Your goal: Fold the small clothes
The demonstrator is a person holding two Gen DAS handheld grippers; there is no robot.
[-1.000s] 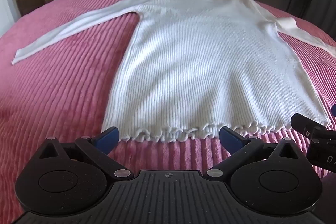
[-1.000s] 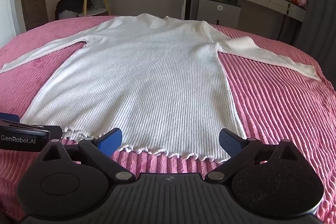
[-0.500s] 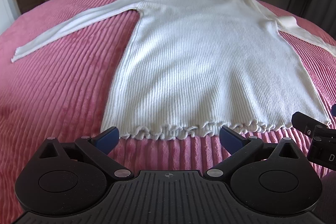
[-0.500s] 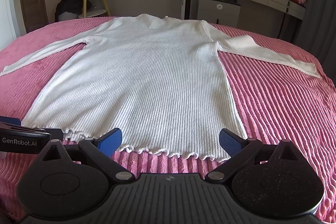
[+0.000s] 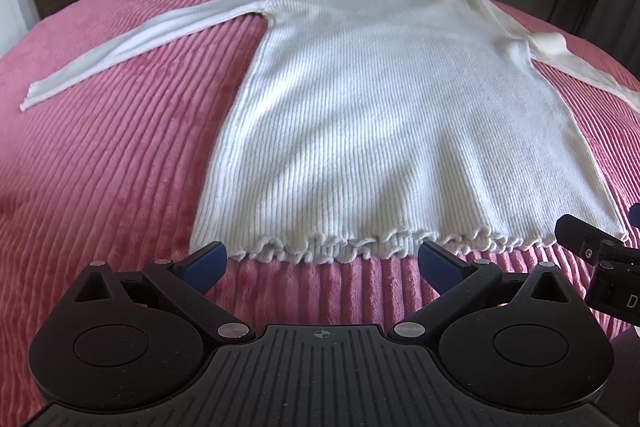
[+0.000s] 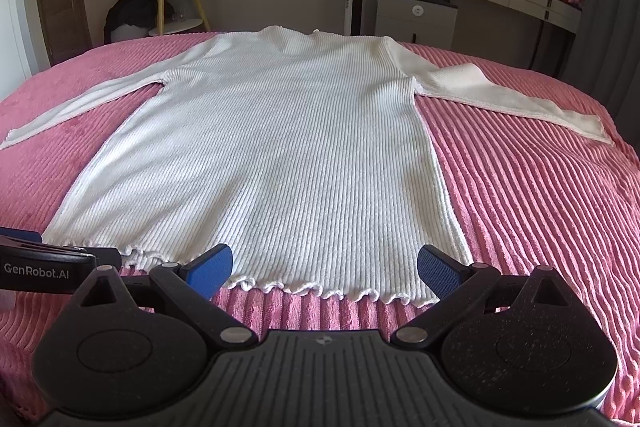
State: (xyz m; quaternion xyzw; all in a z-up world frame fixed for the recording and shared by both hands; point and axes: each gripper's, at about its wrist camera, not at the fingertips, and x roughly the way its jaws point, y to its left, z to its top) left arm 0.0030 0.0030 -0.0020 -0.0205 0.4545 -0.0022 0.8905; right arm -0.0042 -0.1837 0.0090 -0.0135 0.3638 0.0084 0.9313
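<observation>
Pink ribbed bedspread (image 5: pixel 112 155) covers the bed. Near edge: left gripper (image 5: pixel 322 261) and right gripper (image 6: pixel 324 267) — both spread wide, holding nothing — sit just short of the frilled hem. White ribbed sweater (image 6: pixel 280 155) lies flat, sleeves out — collar far.

The sweater (image 5: pixel 384 115) is white ribbed knit, soft and matt, with a frilled hem. The bedspread (image 5: pixel 112 163) is pink plush cloth in thick ridges. Each gripper, left (image 5: pixel 322 261) and right (image 6: pixel 325 263), is matt black plastic with textured blue pads (image 6: pixel 210 265).
</observation>
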